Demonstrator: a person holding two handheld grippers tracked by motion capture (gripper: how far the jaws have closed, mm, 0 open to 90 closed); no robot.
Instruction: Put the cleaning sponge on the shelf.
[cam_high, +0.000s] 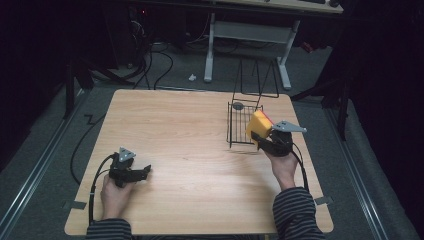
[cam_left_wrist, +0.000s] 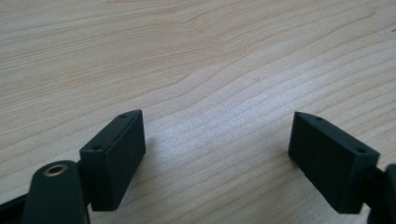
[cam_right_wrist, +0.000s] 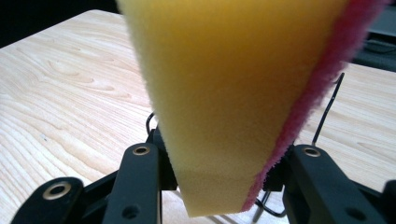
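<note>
Sponge held at the rack

Your right tool (cam_high: 263, 136) clamped the sponge (cam_high: 258, 126) upright for the wire rack (cam_high: 239, 125); your left tool (cam_high: 142, 172) rested open on the surface (cam_high: 190, 150).

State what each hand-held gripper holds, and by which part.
The right hand-held gripper clamps the yellow sponge across its narrow lower end. The left hand-held gripper is open, holding nothing.

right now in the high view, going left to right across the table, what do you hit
left gripper, jaws open over bare table → wire rack → yellow sponge with a pink edge, gripped by the right gripper beside the rack
</note>
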